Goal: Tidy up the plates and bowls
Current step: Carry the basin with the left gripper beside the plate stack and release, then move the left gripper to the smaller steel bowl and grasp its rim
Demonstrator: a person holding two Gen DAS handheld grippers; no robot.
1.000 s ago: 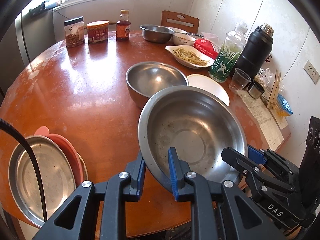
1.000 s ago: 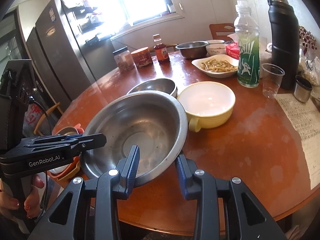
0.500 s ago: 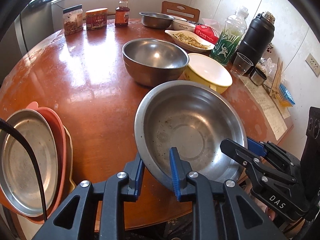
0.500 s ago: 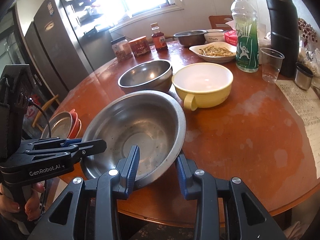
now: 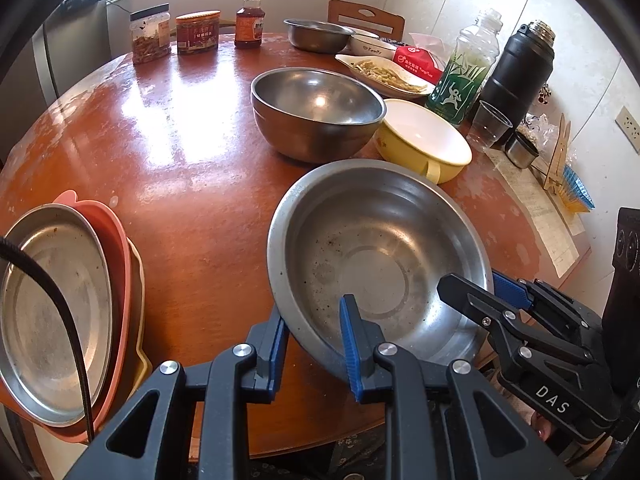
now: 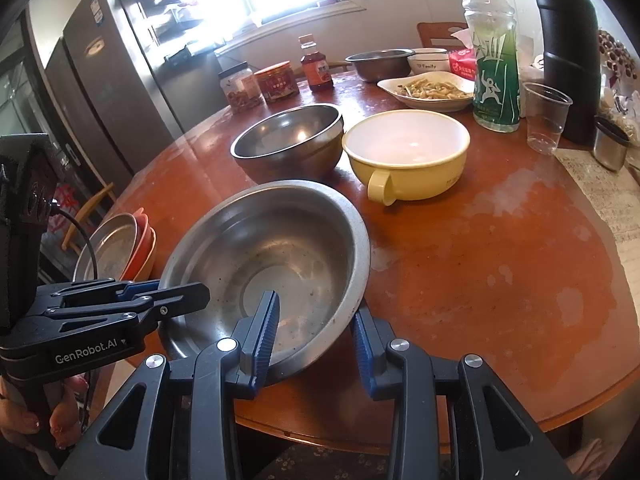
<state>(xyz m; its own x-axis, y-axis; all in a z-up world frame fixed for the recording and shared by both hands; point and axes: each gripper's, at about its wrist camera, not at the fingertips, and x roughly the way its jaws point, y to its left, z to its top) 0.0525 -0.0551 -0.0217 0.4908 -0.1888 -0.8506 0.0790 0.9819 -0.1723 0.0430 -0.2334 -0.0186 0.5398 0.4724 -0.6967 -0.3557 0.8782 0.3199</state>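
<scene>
wide steel basin (image 5: 380,248) sits at the near edge of the round table (image 5: 172,152), and both tools are on it; left gripper (image 5: 310,344) has its blue pads pinched on the near rim, one pad inside the wall and one outside; right gripper (image 6: 316,332) straddles the rim on the other side the same way, its fingers set a little wider, and they look clamped on the metal too; two grips on opposite sides make sense, since a basin this broad and shallow would tip if held from one edge alone; whether its base is resting on the wood or just clear of it, i cannot tell; ahead stand a deep steel bowl (image 5: 316,112) and a yellow handled bowl (image 5: 424,140), touching or nearly so; off to the left a stack of plates (image 5: 60,312) hangs at the table edge, steel one on top of pink; my guess is the basin is the base for nesting, biggest at the bottom.
</scene>
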